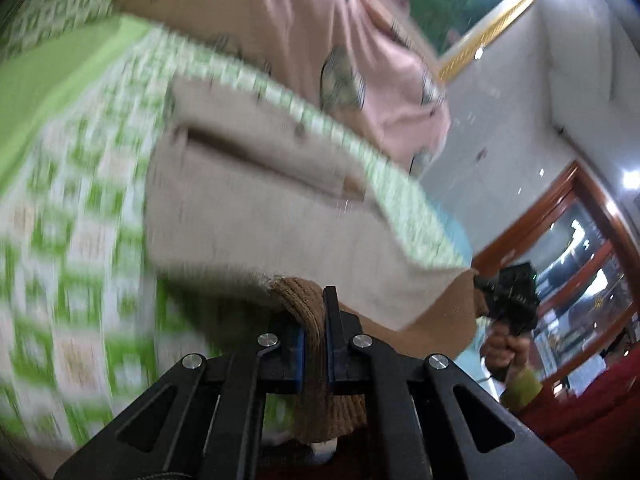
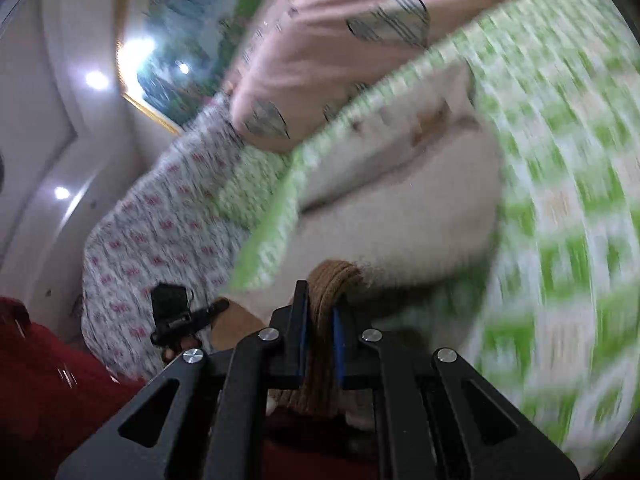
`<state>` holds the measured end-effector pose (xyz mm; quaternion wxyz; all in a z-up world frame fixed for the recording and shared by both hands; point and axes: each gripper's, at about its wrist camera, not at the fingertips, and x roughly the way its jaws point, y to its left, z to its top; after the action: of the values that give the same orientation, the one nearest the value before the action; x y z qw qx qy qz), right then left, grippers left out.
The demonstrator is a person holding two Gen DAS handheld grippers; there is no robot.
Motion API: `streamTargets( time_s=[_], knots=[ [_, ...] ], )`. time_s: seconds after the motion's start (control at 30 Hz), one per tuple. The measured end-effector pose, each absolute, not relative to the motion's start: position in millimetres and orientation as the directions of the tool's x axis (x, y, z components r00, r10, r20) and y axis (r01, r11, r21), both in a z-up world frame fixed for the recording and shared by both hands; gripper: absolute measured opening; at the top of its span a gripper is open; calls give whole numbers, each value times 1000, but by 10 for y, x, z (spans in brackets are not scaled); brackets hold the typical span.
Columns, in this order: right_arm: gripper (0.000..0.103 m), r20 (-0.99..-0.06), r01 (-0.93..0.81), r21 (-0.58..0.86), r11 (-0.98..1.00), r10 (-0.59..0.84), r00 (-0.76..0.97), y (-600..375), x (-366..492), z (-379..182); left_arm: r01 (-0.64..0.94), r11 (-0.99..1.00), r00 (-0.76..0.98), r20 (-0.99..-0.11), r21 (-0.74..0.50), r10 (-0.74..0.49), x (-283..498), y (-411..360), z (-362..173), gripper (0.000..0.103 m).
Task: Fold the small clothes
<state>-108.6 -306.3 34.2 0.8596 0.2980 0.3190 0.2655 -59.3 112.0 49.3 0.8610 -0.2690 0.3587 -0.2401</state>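
Basically both views are blurring badly, so fine detail is not readable. Left claw (image 1: 314, 328) is clamping shut on the brown ribbed hem (image 1: 304, 304) of a small beige garment (image 1: 248, 208), the blue pads (image 1: 299, 356) pressing the knit from both sides, with a bunch of the ribbing hanging below the jaws. Right claw (image 2: 320, 320) is gripping the same brown ribbing (image 2: 332, 280) at the garment's (image 2: 400, 216) other corner, its jaws closed on the cloth too. The garment is stretching between the two claws and lying over a green-and-white checked sheet (image 1: 80, 240), its far part resting on the sheet (image 2: 560, 200) while the held edge is sitting up off it. A dark slit with brown trim, maybe a pocket (image 1: 264, 152), is showing across the beige cloth. Beyond it a pink cloth with grey striped patches (image 1: 304, 28) is lying on the same sheet; it is showing in the right wrist view as well (image 2: 328, 52). Seen from the left wrist, the right claw (image 1: 480, 286) is showing at the garment's corner, with a hand (image 1: 506, 350) holding its grip. Seen from the right wrist, the left claw (image 2: 218, 306) is pinching the opposite corner. A white cloth with small red print (image 2: 160, 232) is lying beside the checked sheet. A gold-framed picture (image 1: 472, 8) is hanging on the wall behind.
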Motion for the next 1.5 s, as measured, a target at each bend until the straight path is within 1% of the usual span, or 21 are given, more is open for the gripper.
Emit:
streamTargets(
  time_s=[0.07, 0.13, 0.2, 0.23, 0.43, 0.63, 0.77, 0.83, 0.9, 0.93, 0.97, 1.0, 1.03, 1.1, 1.17, 1.2, 1.23, 1.27, 1.33, 1.4, 1.5],
  knots=[
    [11, -336, -290, 679, 674, 637, 694, -3122, -767, 530, 234, 734, 670, -441, -637, -597, -289, 1160, 651, 5],
    [11, -310, -290, 685, 668, 628, 714, -3182, -494, 620, 236, 748, 708, -417, -621, -570, 72, 1199, 773, 5],
    [11, -335, -256, 667, 700, 588, 736, -3195, -113, 698, 236, 759, 728, -407, -607, -551, 383, 1250, 821, 5],
    [11, -362, -230, 651, 724, 562, 744, -3204, 131, 719, 226, 767, 736, -410, -601, -538, 620, 1265, 829, 5],
    [11, -409, -135, 652, 746, 496, 766, -3339, 1133, 701, 178, 790, 757, -431, -587, -491, 1559, 1372, 784, 5],
    [11, -478, -68, 620, 782, 444, 758, -3450, 1816, 527, 105, 805, 741, -494, -584, -455, 2270, 1460, 501, 5],
    [11, -562, 11, 583, 812, 394, 728, -3482, 2125, 210, 11, 835, 710, -584, -550, -394, 2577, 1481, 141, 6],
    [13, -588, 33, 575, 817, 385, 712, -3486, 2193, 97, -27, 852, 684, -631, -523, -366, 2671, 1461, -33, 8],
    [16, -611, 65, 576, 815, 377, 696, -3519, 2213, 10, -46, 854, 666, -653, -518, -361, 2661, 1461, -120, 11],
    [17, -612, 78, 585, 808, 376, 696, -3554, 2175, 3, -51, 848, 665, -651, -528, -365, 2630, 1472, -127, 18],
    [18, -607, 85, 589, 804, 370, 703, -3579, 2131, 26, -54, 842, 672, -644, -536, -367, 2567, 1484, -114, 23],
    [21, -601, 88, 585, 806, 358, 715, -3615, 2048, 77, -55, 841, 678, -638, -539, -364, 2481, 1488, -77, 30],
    [22, -594, 87, 565, 820, 332, 733, -3639, 1923, 163, -50, 843, 682, -635, -536, -363, 2368, 1471, -36, 34],
    [24, -576, 54, 524, 850, 307, 758, -3598, 1738, 298, -38, 856, 684, -638, -515, -353, 2172, 1380, 34, 34],
    [24, -552, -47, 469, 882, 334, 764, -3412, 1545, 404, 20, 849, 661, -630, -528, -408, 1987, 1156, 57, 34],
    [24, -564, -114, 441, 890, 374, 736, -3260, 1511, 399, 48, 844, 632, -638, -534, -440, 1959, 1021, 25, 34],
    [24, -601, -163, 410, 897, 400, 692, -3104, 1520, 356, 84, 843, 590, -655, -532, -472, 1964, 840, -23, 34],
    [24, -669, -205, 347, 915, 395, 630, -2889, 1565, 262, 121, 850, 547, -679, -514, -489, 2001, 637, -70, 34],
    [24, -752, -266, 261, 928, 369, 546, -2629, 1687, 96, 160, 876, 513, -720, -455, -467, 2095, 371, -125, 34],
    [24, -784, -288, 219, 932, 344, 517, -2537, 1819, 4, 155, 908, 517, -751, -389, -410, 2260, 275, -153, 34],
    [24, -788, -263, 152, 953, 277, 549, -2620, 2058, 18, 115, 914, 528, -755, -389, -388, 2508, 440, -145, 32]
  ],
)
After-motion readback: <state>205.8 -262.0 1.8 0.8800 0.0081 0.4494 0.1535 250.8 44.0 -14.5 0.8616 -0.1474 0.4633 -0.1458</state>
